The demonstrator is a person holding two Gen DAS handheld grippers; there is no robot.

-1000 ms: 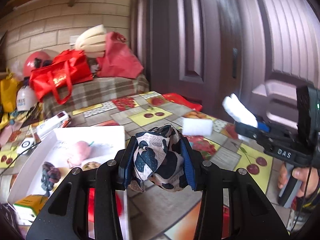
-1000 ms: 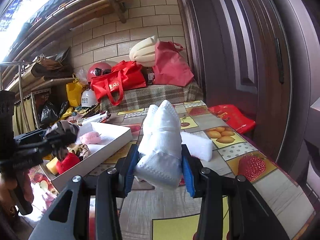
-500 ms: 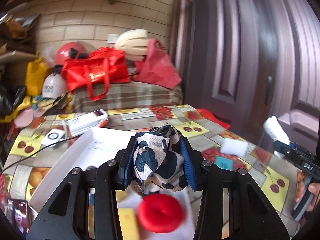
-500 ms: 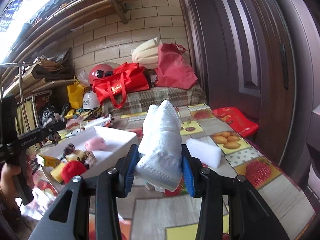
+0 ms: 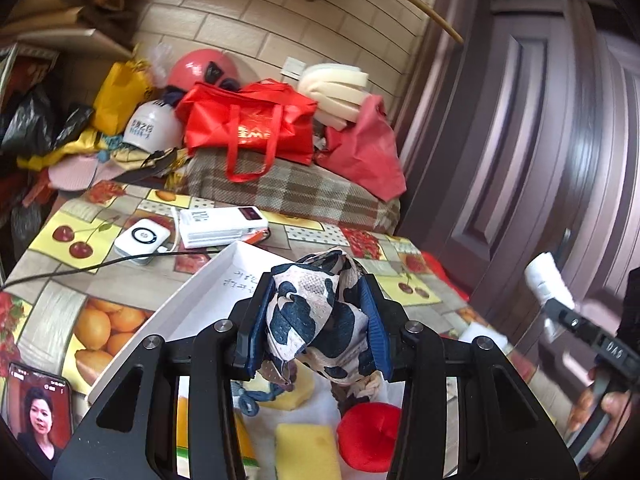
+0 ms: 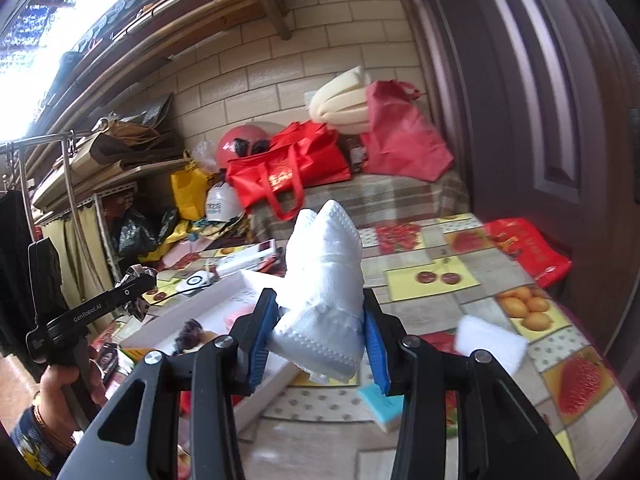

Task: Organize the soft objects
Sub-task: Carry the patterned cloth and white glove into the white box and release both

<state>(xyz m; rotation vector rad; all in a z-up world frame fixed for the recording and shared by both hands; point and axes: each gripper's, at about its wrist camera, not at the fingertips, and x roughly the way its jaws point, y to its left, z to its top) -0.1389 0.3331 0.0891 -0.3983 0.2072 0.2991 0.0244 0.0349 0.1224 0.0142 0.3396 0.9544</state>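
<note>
My left gripper [image 5: 318, 280] is shut on a bunched navy-and-cream patterned cloth [image 5: 312, 320]. It hangs over a white box [image 5: 172, 312] that holds a red ball [image 5: 370, 436], a yellow sponge [image 5: 306, 452] and some blue yarn. My right gripper [image 6: 319, 296] is shut on a folded white cloth [image 6: 326, 248], above the table just right of the white box [image 6: 192, 308]. In the left wrist view the right gripper [image 5: 550, 304] shows at the far right. In the right wrist view the left gripper [image 6: 138, 278] shows at the left, held by a hand.
A white sponge [image 6: 490, 344] and a pale blue sponge [image 6: 380, 404] lie on the fruit-print tablecloth. A phone [image 5: 38, 412], a power bank [image 5: 222, 226], a small white device [image 5: 142, 236] and a cable lie left of the box. Red bags [image 5: 248, 124] sit behind; a dark door stands right.
The left gripper has swung left and rolled, coming over the box, whose contents now lie beneath it. The right gripper has risen and moved nearer the box. Both grips are unchanged.
</note>
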